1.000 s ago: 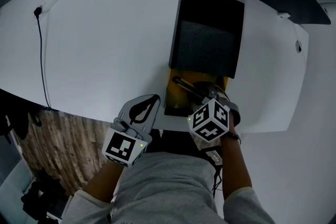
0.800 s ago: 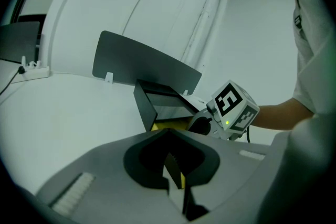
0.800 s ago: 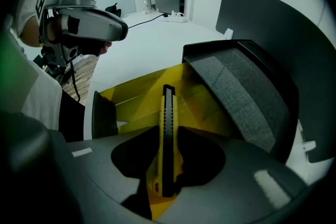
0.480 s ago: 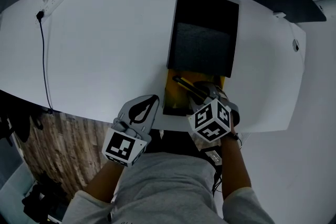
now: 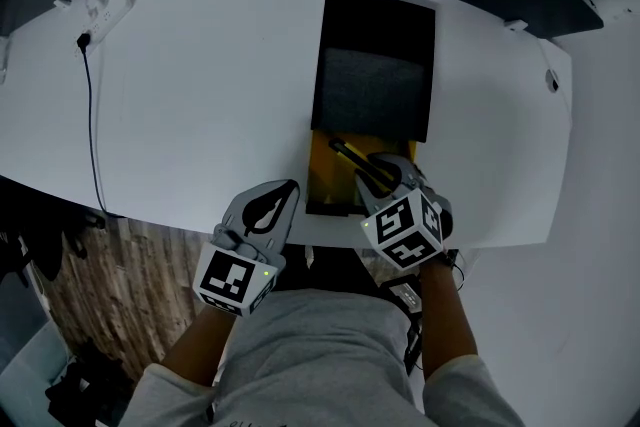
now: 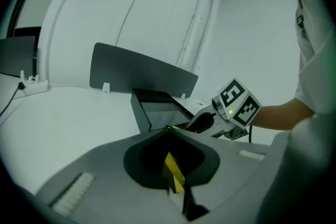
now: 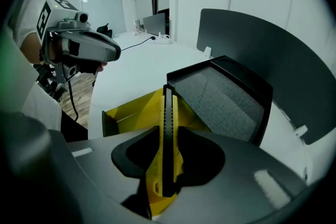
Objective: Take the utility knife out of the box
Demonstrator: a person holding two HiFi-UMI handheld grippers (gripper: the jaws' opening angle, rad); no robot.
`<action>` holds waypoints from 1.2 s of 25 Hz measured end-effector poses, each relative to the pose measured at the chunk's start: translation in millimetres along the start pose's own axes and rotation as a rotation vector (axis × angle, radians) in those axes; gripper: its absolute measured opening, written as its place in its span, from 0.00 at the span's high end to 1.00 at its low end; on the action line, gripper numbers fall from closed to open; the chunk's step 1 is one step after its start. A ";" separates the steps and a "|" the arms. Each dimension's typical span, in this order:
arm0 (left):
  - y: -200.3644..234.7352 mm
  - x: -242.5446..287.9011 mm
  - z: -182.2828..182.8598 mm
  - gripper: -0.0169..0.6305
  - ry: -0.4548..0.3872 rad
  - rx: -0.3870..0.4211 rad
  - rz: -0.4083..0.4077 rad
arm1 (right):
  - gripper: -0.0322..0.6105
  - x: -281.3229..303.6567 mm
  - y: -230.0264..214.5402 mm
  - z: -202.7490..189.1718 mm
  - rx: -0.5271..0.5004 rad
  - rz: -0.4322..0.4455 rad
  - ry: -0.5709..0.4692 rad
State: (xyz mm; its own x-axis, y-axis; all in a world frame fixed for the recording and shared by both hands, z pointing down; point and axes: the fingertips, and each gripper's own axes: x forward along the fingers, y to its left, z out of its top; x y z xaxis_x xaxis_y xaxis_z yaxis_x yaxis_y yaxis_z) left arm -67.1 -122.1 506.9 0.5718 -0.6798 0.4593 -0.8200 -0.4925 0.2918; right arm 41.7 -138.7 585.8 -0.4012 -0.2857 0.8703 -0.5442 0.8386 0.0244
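**Lifting the Utility Knife Clear of the Box**

My right gripper (image 5: 378, 173) has its jaws clamped on the utility knife (image 7: 167, 134), gripping near the butt end. The blade end points far, over the yellow tray of the box (image 5: 322, 183) at the near edge of the desk (image 5: 200, 95). I hold clamp pressure constant and lift straight up until the tip clears the tray walls and the raised black lid (image 5: 372, 65). My left gripper (image 5: 288, 190) sits just left of the box, jaws together at the tips.
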 end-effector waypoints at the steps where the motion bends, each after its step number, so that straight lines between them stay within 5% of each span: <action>1: -1.0 -1.0 1.6 0.97 -0.001 0.007 0.000 | 0.75 -3.2 -0.8 2.0 0.010 -0.004 -0.017; 18: -27.3 -17.6 38.5 0.97 -0.048 0.094 -0.018 | 0.75 -76.5 -6.3 32.5 0.176 -0.029 -0.282; 30: -41.4 -28.2 59.6 0.97 -0.077 0.124 -0.017 | 0.74 -115.3 -3.9 35.8 0.247 -0.046 -0.377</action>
State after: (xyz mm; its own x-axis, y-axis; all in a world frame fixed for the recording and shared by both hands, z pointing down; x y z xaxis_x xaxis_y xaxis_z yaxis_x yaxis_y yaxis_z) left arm -47.7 -114.9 431.9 0.5901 -0.7081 0.3877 -0.8030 -0.5646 0.1908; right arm 63.7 -125.7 467.7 -0.5879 -0.5075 0.6299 -0.7088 0.6985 -0.0988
